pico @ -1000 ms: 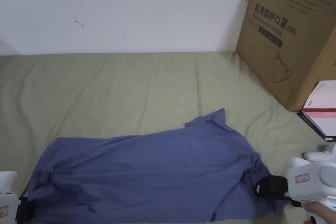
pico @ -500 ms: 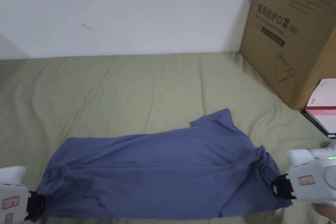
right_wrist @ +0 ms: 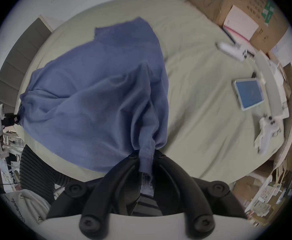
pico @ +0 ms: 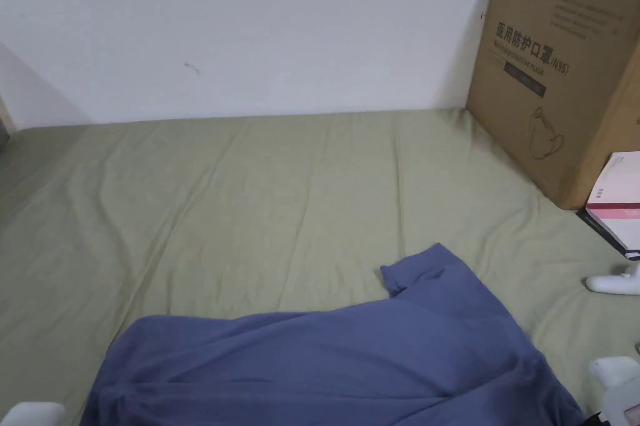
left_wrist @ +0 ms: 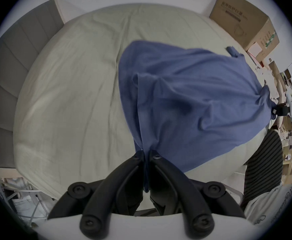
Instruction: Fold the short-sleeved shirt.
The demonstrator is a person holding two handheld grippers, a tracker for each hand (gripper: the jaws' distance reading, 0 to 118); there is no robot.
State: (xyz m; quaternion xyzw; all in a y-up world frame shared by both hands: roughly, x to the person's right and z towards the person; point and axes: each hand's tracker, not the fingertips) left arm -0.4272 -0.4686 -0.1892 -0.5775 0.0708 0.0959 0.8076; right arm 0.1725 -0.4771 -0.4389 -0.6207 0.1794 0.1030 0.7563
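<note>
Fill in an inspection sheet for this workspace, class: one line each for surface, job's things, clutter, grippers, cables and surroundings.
Surface: wrinkled pale green bedsheet covering a bed.
Job's things: blue short-sleeved cotton shirt, stretched between both grippers, one sleeve pointing toward the wall.
Clutter: pink-and-white flat box; blue-screened tablet; white handheld devices lying on the sheet.
Grippers: left gripper shut on one shirt end; right gripper shut on the other.
Cables: nothing seen.
Surroundings: white wall; large brown cardboard box standing on the bed; grey padded headboard.
</note>
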